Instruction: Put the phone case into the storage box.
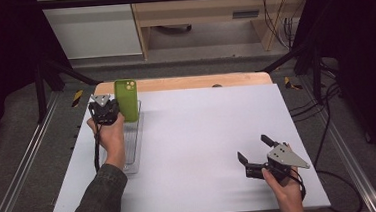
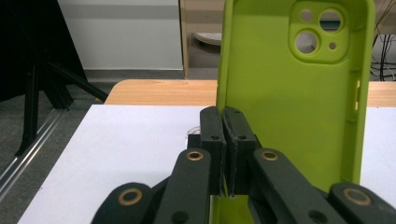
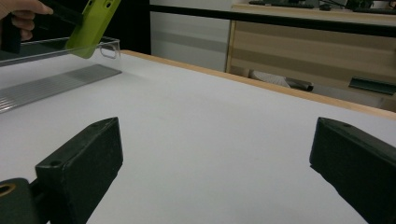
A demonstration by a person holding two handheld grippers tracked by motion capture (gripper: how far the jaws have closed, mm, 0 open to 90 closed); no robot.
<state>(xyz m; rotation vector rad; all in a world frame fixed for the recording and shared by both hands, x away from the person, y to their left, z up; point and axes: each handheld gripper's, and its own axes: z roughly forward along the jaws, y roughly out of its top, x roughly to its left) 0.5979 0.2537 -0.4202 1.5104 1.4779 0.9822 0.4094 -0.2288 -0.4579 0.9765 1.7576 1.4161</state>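
Note:
A lime green phone case stands upright over the far end of a clear tray at the table's left. My left gripper is shut on the case's side wall. In the left gripper view the two jaws meet on the left edge of the case, whose hollow inside and camera cut-outs face the camera. My right gripper rests near the table's front right corner, open, with nothing between its jaws. The right gripper view looks between the wide-apart fingers of that gripper and shows the case tilted over the tray.
The white table top spreads between the two hands, with a wooden strip along its far edge. A black frame and metal rails border the sides. Cables trail off to the right. A wooden cabinet stands behind.

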